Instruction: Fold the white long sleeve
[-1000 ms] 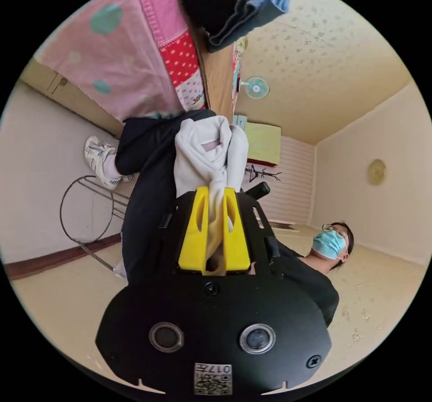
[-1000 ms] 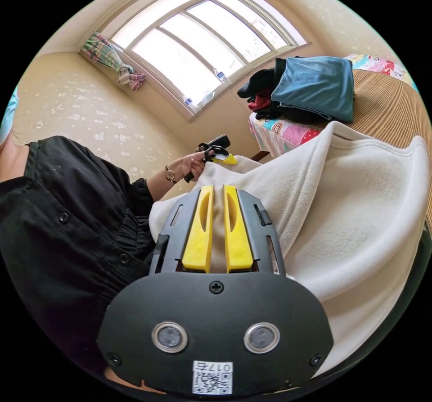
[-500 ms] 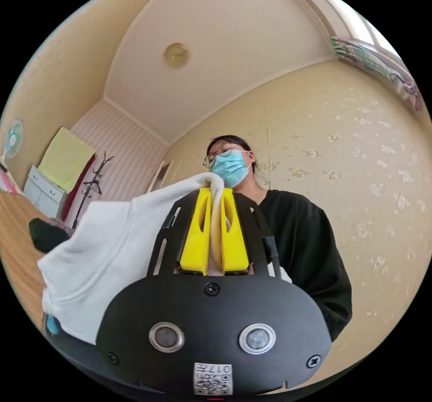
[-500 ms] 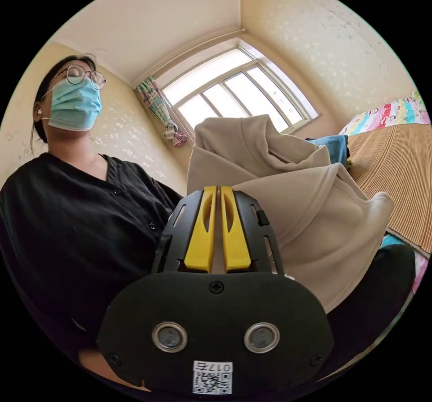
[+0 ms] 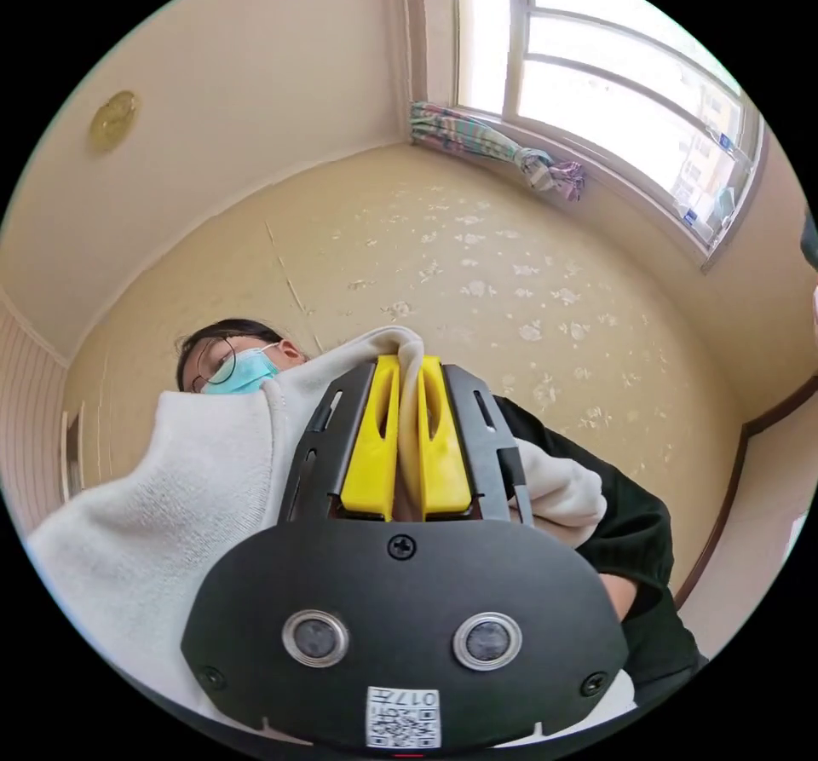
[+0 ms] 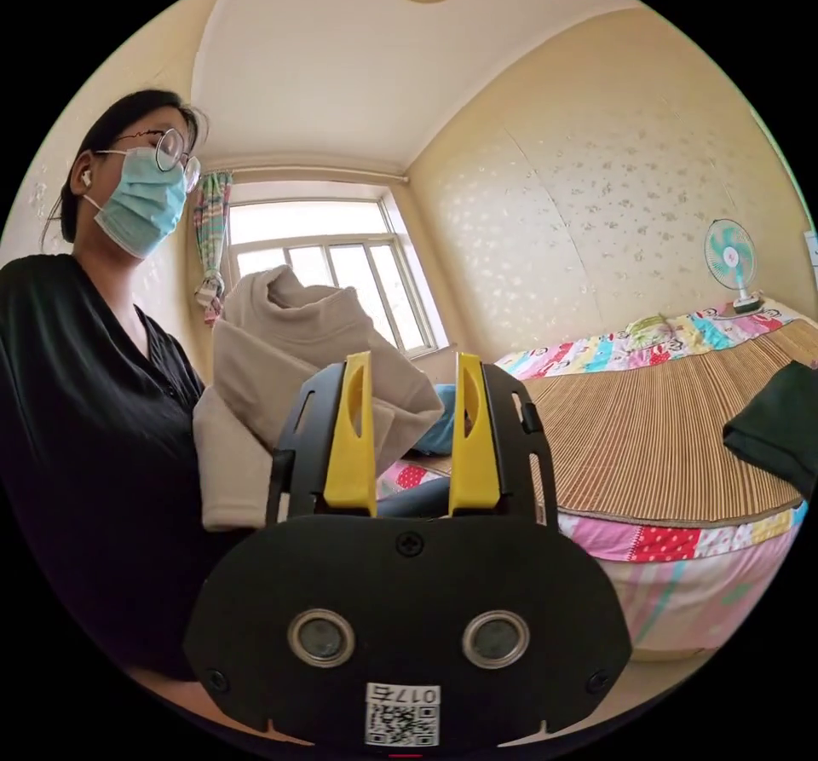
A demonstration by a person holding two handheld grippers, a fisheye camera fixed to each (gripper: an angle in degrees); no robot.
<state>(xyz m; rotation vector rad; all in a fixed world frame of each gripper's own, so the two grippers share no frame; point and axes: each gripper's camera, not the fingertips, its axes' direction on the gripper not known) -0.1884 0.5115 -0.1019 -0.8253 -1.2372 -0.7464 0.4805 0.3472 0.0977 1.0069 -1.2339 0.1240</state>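
**A:** Yellow walls, a bright window (image 5: 596, 113) and a bed (image 6: 682, 446) with a reed mat and patchwork sheet frame the scene. Where is your white long sleeve (image 5: 153, 505)?

**B:** You hold it up in the air in front of your chest, off the bed. In the left gripper view its fabric runs up between the yellow jaws of your left gripper (image 5: 409, 377) and drapes down on both sides; those jaws are pressed together on a ridge of cloth.

**A:** And your right gripper (image 6: 411, 377)?

**B:** Its jaws stand spread, with nothing between them. The garment (image 6: 298, 352) hangs bunched just beyond, against your black top.

**A:** Which step is this, by your reckoning?

**B:** Re-gripping, most likely: the shirt is lifted but crumpled, and no fold is laid yet.

**A:** So the next move?

**B:** You probably need a second hold with the free gripper, on an edge or shoulder well apart from the first, then spread the shirt flat on the mat.
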